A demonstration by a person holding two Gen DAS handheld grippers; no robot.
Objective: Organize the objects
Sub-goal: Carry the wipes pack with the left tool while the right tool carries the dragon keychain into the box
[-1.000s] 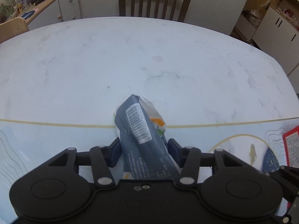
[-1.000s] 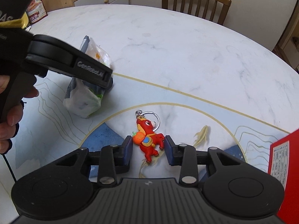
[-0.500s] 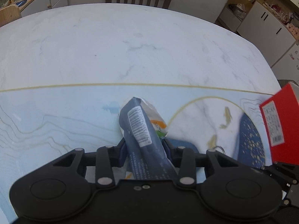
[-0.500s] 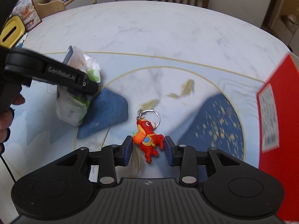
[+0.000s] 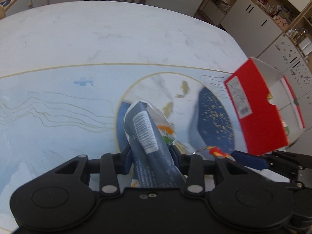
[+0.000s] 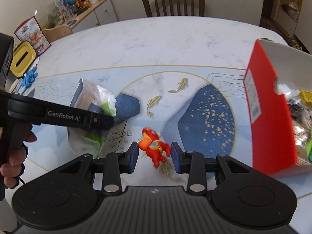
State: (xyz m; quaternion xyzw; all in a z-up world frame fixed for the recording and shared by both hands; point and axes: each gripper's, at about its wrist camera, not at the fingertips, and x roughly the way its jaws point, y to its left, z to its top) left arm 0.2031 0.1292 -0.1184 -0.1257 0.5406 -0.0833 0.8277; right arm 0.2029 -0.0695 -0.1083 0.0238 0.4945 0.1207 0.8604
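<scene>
My left gripper [image 5: 151, 154] is shut on a grey-blue snack bag [image 5: 146, 130] with a barcode label, held above the table mat. From the right wrist view the same bag [image 6: 95, 97] hangs under the left gripper's black finger [image 6: 78, 117]. My right gripper [image 6: 155, 152] is shut on a red toy keychain [image 6: 156, 150], lifted off the mat. That keychain [image 5: 216, 152] shows at the lower right of the left wrist view. An open red box [image 6: 271, 120] stands at the right, holding several packets; it is close to both grippers [image 5: 259, 113].
The marble table [image 6: 156, 39] carries a blue mat [image 6: 206, 117] printed with gold fish. A yellow tissue box [image 6: 21, 58] and blue gloves [image 6: 29, 76] lie at the left edge. A wooden chair [image 6: 173, 2] stands behind. A hand [image 6: 13, 156] grips the left tool.
Both grippers have swung right across the mat with their loads still held. The red box has come much closer and now fills the right side of both views.
</scene>
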